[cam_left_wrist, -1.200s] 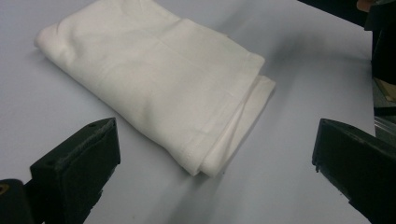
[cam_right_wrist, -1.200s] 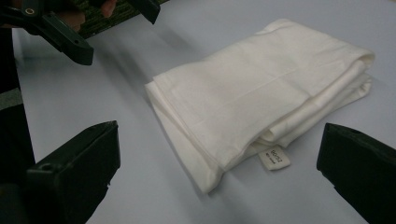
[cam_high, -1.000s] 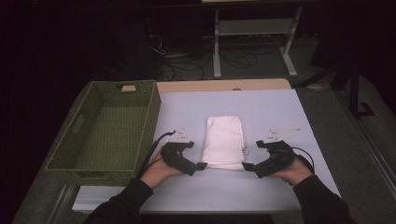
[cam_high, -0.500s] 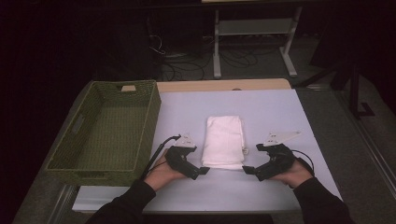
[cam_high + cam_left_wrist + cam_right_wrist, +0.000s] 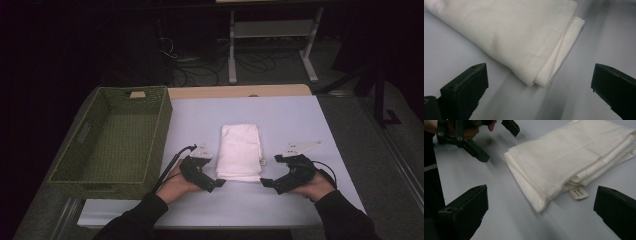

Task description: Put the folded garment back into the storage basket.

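Observation:
A folded white cloth (image 5: 240, 150) lies in the middle of the pale table (image 5: 280, 115), long side running away from me. My left gripper (image 5: 218, 184) rests on the table just left of the cloth's near left corner, jaws wide apart and aimed at that corner (image 5: 534, 80). My right gripper (image 5: 266, 183) sits just right of the near right corner, also open. In the right gripper view the cloth (image 5: 564, 162) shows stacked layers and a small label (image 5: 578, 193), with the left gripper (image 5: 496, 141) beyond it. Neither gripper holds anything.
A green woven basket (image 5: 116, 137) stands empty along the table's left side, close to my left forearm. Beyond the table's far edge are a white table frame (image 5: 272, 35) and loose cables (image 5: 200, 60) on a dark floor.
Both grippers have slid a little toward me, down alongside the cloth's near corners. The cloth has not moved.

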The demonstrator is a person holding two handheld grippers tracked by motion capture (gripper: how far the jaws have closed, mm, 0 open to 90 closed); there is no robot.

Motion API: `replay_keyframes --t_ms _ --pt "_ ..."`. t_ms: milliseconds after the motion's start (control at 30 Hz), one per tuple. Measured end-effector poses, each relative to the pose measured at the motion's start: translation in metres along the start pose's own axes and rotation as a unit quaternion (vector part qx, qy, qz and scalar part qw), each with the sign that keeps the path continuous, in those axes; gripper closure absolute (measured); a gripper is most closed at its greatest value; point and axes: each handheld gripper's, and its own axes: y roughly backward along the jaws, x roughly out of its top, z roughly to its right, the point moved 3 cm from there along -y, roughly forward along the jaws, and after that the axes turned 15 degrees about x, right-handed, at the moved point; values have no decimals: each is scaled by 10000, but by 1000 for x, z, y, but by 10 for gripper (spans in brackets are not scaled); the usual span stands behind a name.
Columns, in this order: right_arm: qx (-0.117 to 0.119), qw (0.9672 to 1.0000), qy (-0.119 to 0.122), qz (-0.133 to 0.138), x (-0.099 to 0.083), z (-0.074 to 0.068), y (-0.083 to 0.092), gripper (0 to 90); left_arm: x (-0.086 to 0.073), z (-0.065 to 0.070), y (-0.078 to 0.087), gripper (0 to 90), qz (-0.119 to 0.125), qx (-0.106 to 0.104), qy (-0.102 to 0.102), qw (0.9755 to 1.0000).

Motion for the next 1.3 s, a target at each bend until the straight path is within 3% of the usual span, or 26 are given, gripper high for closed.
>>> replay_keyframes --t_ms 700,967,1300 --pt "95 10000 0 -15 0 -1 -2 0 11 -13 -2 3 127 -15 222 9997" --pt "102 9999 21 -24 0 -1 -3 0 15 -14 -5 3 116 -18 163 9998" --pt "117 9999 20 -1 1 -1 -2 0 21 -22 -6 3 203 41 260 9994"
